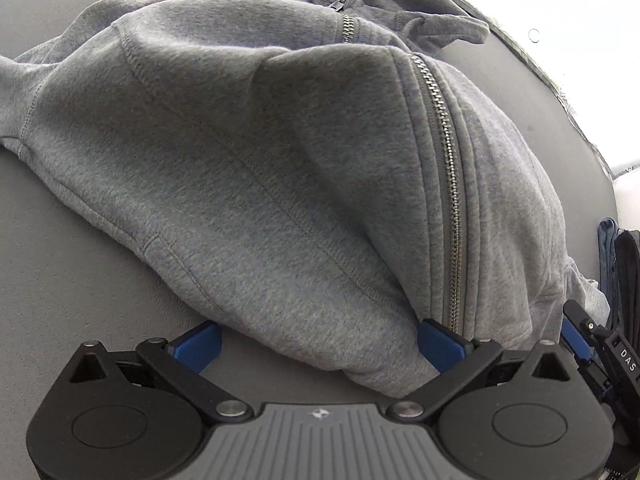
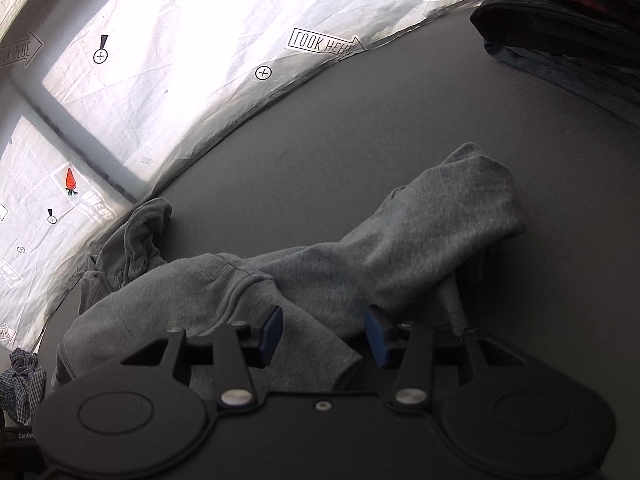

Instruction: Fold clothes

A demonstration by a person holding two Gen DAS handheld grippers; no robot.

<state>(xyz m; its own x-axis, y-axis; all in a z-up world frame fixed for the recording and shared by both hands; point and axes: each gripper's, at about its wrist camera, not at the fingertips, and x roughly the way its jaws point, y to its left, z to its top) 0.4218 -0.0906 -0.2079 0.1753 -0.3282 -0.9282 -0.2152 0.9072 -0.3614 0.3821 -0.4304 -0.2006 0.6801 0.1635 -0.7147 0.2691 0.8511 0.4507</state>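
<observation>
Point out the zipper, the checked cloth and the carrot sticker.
zipper (image 1: 450, 184), left wrist view, mid-length of the metal teeth.
checked cloth (image 2: 22, 384), right wrist view, its crumpled middle.
carrot sticker (image 2: 71, 179), right wrist view, the orange body.

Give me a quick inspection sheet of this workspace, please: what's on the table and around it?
Surface: dark grey table, mostly bare beyond the garment.
Job's things: grey zip hoodie spread unfolded, zipper closed, sleeve lying out.
Clutter: stack of dark clothes at far right; checked garment at left edge.
Grippers: left gripper open at the hem; right gripper open around sleeve fabric.
Cables: nothing seen.
Surroundings: white printed sheet with LOOK HERE arrows and a carrot picture.
</observation>
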